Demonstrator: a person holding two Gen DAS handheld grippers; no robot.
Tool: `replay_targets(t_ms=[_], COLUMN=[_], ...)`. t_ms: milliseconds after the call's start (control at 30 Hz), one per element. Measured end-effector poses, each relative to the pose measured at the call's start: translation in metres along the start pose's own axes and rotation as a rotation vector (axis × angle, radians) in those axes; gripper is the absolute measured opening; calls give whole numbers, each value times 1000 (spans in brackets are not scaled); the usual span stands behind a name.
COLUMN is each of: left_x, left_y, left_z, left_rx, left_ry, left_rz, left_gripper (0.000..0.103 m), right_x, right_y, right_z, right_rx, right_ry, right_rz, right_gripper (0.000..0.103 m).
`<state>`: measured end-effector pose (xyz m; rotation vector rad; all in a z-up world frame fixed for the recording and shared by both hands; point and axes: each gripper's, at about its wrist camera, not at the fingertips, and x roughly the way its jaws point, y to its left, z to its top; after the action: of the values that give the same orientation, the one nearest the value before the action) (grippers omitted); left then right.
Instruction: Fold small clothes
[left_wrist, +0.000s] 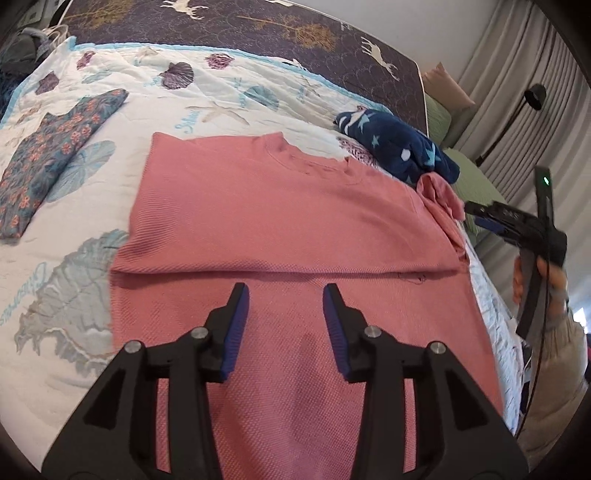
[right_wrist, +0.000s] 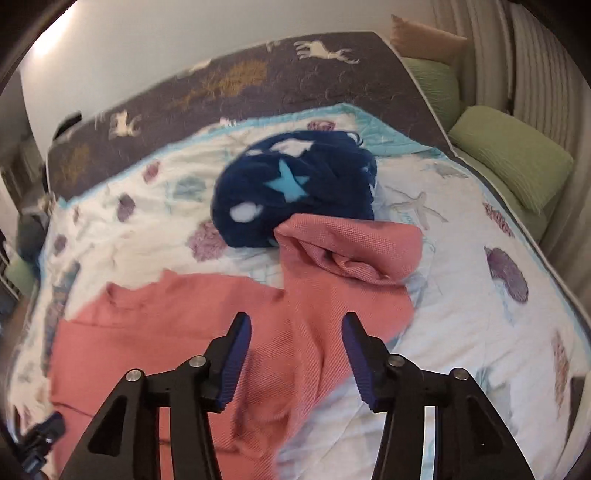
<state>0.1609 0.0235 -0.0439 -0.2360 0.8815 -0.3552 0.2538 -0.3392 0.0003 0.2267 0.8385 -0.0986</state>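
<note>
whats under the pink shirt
The pink shirt lies spread on the seashell quilt, whose print shows around its edges. Its bunched sleeve touches the navy star garment. Whatever lies beneath the shirt's middle is covered.

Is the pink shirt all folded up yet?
Not yet. The pink shirt has one fold across its middle, but its right sleeve lies bunched out to the side.
</note>
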Motion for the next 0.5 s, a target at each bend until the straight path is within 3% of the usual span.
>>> replay_targets(t_ms=[100,233,267,300,333,400,433,500], left_x=[3,2,2,1,1,2,3,6], left_y=[-4,-11,-13,-13,-14,-14,-13,-11], left_z=[4,12,13,14,14,15,15,16], left_rx=[4,20,26,29,30,29,27,14], left_ry=[8,-6,-10,-12,-14,-12,-10,-1], left_rz=[8,12,14,15,16,15,11,7], left_gripper=[43,44,45,46,46,46,46,46], right_x=[25,56,62,67,71,61,44,9], right_y=[17,28,24,23,15,1,-8,-6], right_z=[1,2,3,4,5,7,7,5], right_rx=[-54,-147,-146,-139,-106,-14,60,72], right_ry=[70,88,85,89,104,80,38,-39], right_rz=[16,-195,-217,-218,-208,-119,16,197], right_gripper=[55,54,43,11,2,3,3,3])
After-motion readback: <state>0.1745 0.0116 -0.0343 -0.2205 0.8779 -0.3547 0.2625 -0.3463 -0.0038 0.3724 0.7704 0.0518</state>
